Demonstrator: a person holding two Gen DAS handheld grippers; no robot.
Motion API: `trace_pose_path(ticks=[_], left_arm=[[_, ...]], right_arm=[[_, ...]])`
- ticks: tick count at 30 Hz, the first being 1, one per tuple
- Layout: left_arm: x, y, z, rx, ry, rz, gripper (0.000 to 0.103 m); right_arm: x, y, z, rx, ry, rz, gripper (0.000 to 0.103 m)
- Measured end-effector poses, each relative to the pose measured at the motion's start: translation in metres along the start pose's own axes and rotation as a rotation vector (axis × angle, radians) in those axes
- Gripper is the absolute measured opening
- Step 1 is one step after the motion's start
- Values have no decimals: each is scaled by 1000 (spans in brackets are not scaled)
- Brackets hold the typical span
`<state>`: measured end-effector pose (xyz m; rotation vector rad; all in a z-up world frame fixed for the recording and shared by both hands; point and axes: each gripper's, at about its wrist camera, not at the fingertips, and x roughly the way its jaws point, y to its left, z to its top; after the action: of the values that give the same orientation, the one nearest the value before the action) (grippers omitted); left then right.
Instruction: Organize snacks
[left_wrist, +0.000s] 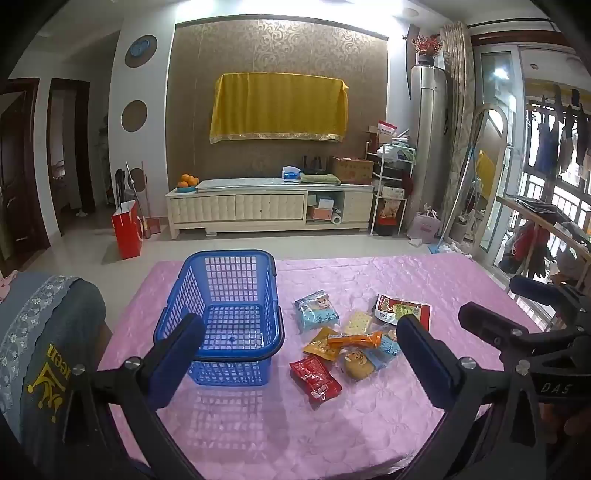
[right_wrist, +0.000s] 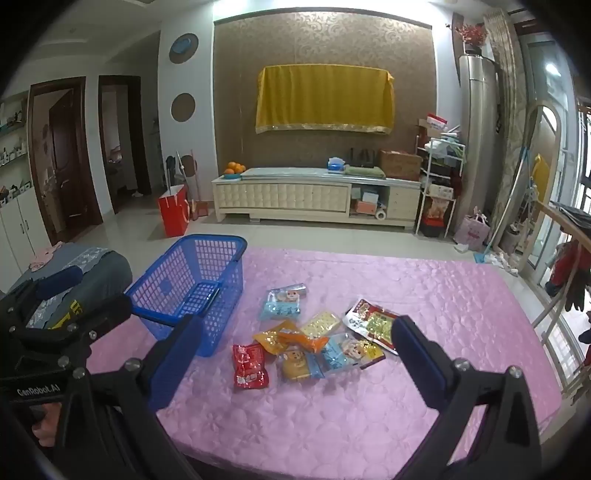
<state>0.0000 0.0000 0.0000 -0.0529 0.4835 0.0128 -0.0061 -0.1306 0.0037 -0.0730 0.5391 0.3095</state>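
Nothing had been put away yet, as far as I could judge. The blue basket (left_wrist: 229, 317) stood at the centre left of the left wrist view, on the pink tablecloth (left_wrist: 369, 424), and through its mesh I saw only its bare floor, no packet inside.

All the snacks lay loose in a cluster just right of the basket, at the middle of both frames. I counted the red packet (right_wrist: 249, 365) nearest the lower edge, touching none of the others, the round yellow bun packet (right_wrist: 295, 363) beside it, an orange packet (right_wrist: 284, 338) with a long orange stick pack lying across it, a pale cracker packet (right_wrist: 320, 324), a light-blue packet (right_wrist: 282, 302) set a little apart toward the top, a second light-blue packet (right_wrist: 345, 350) and a red-and-white pouch (right_wrist: 373, 321) at the right of the heap. Several overlapped, so the count could have been off.

My left gripper (left_wrist: 299, 354) hung above the table with its tongs wide and nothing between them, framing the basket and the pile. My right gripper (right_wrist: 295, 354) was likewise spread wide and empty, over the heap.

So I took the whole job as left to do: every packet had to go into the basket, and the lone red one looked the easiest first pick.
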Motion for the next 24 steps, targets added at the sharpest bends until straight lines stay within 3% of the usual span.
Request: trace_pose_path(ticks=[24], left_arm=[[-3,-1,-1,7,0,3,103]], right_arm=[[-4,2,4,-5,-1,-6,103]])
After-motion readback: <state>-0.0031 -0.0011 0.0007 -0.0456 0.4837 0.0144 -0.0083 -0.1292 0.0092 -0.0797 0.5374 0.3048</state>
